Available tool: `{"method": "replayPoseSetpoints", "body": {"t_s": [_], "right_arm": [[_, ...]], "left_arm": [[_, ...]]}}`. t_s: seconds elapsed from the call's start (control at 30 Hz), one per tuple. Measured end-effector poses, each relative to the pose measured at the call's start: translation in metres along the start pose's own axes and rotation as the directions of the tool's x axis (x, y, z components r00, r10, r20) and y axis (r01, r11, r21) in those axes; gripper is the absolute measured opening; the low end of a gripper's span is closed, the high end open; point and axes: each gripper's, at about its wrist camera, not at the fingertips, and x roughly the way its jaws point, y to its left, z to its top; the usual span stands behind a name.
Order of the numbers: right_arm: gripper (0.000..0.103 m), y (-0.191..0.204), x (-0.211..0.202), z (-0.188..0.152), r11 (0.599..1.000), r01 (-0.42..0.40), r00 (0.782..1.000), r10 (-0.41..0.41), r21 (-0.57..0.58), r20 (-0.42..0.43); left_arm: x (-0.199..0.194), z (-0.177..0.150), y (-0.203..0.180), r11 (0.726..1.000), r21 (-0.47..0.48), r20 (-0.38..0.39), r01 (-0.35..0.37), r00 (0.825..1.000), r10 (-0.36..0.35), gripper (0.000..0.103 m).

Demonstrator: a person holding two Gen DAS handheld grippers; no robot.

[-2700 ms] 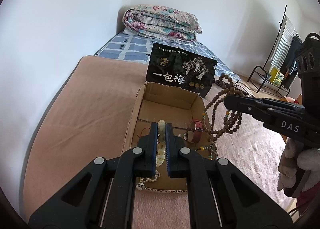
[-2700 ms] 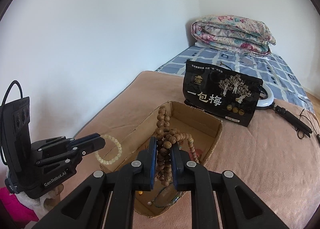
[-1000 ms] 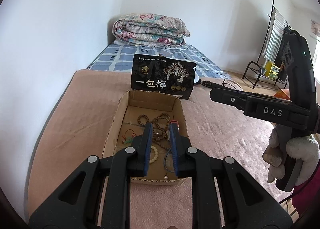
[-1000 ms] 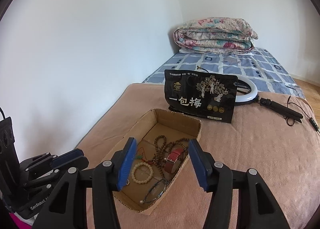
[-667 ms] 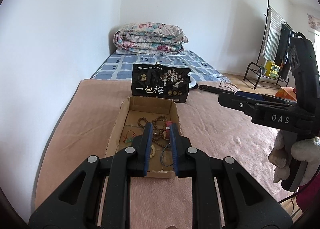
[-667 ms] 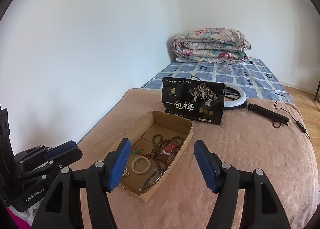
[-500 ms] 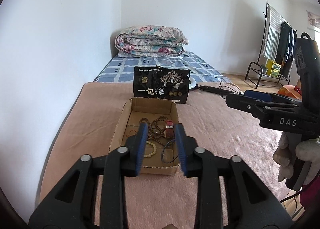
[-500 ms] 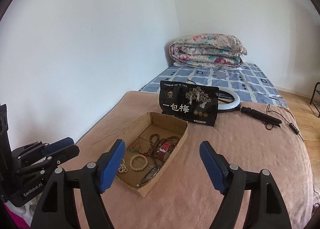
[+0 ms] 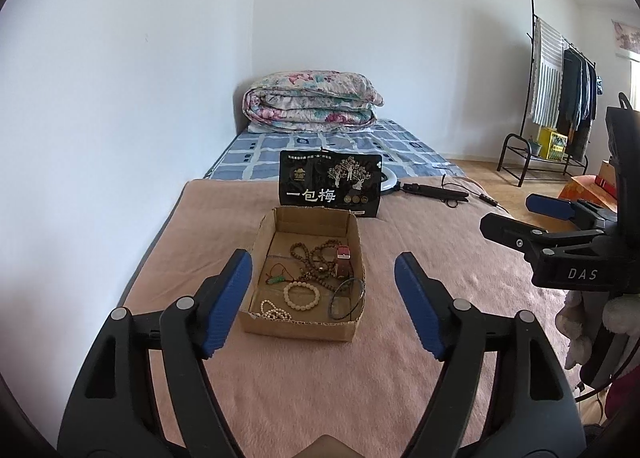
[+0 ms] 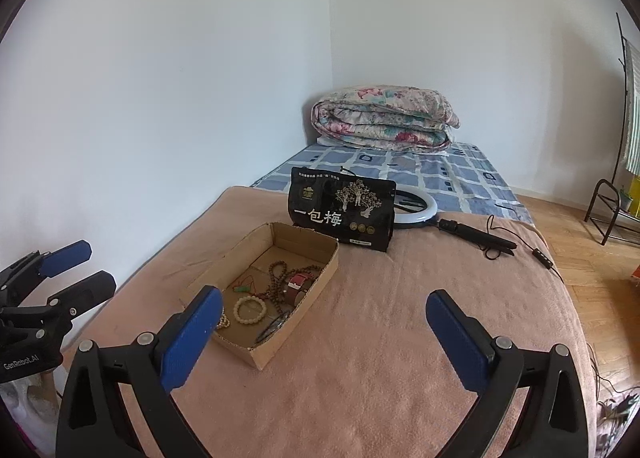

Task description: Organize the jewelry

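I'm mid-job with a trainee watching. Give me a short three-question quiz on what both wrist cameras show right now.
1. True or false: the left gripper holds a bracelet.
2. Which lies in the cardboard box? A) the ring light B) the cream bead bracelet C) the folded quilt
3. Fill in: the black snack bag stands just behind the ___.

Key
1. False: both the left and the right gripper are open and empty, their jaws just having opened.
2. B
3. Cardboard box
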Motion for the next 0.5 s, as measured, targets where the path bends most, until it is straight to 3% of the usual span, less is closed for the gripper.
{"method": "replayPoseSetpoints", "body": {"t_s": [0.07,0.33,0.5], "right_arm": [[0.103,0.001,-0.003,-0.002,1.0,0.017,1.0,-0.017,-0.001,0.002],[0.103,0.009,-0.008,-0.012,0.997,0.075,0.997,-0.075,-0.017,0.003],[0.103,0.01,-0.008,-0.017,0.997,0.071,0.997,-0.071,0.001,0.004]], "left_arm": [[-0.004,-0.002,-0.002,1.0,0.004,0.007,-0.002,1.0,0.002,0.083],[-0.014,-0.009,-0.003,1.0,0.001,0.003,-0.003,1.0,0.003,0.084],[-0.016,-0.014,0.001,1.0,-0.01,-0.002,-0.009,1.0,0.009,0.084]]}}
